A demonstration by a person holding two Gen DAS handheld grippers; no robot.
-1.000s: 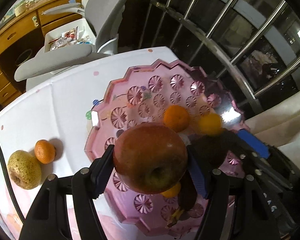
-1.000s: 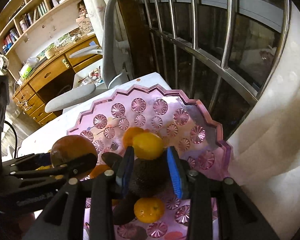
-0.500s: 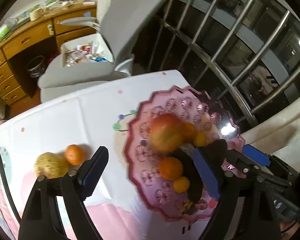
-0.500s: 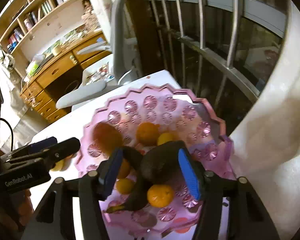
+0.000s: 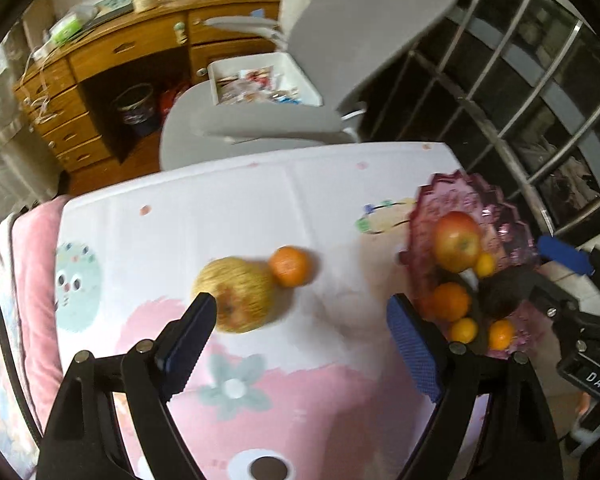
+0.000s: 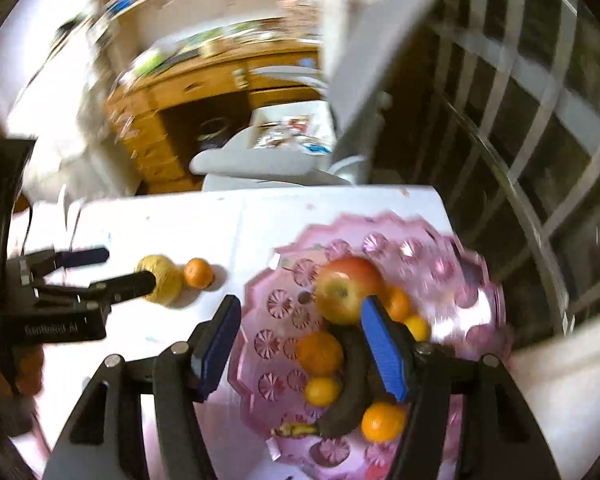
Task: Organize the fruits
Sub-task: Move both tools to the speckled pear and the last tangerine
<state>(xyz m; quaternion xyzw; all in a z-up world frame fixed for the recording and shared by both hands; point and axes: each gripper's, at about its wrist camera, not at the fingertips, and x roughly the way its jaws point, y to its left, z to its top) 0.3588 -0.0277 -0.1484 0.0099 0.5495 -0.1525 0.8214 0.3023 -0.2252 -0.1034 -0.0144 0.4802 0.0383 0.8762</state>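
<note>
apples: 1 point(image 6: 346, 290)
pears: 1 point(image 5: 236, 294)
oranges: 6, one point(image 5: 290, 266) on the table
bananas: 1 point(image 6: 350, 380)
plates: 1 point(image 6: 460, 272)

White letters "DAS" stand on the right gripper point(image 5: 572, 276) body; the left gripper point(image 6: 112, 270) body carries blurred lettering (not legible).

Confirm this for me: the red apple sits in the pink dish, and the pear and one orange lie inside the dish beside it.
Not quite. The red apple does sit in the pink dish, but the pear and that orange lie outside it, on the tablecloth well to its left. The left wrist view shows this plainly.
</note>
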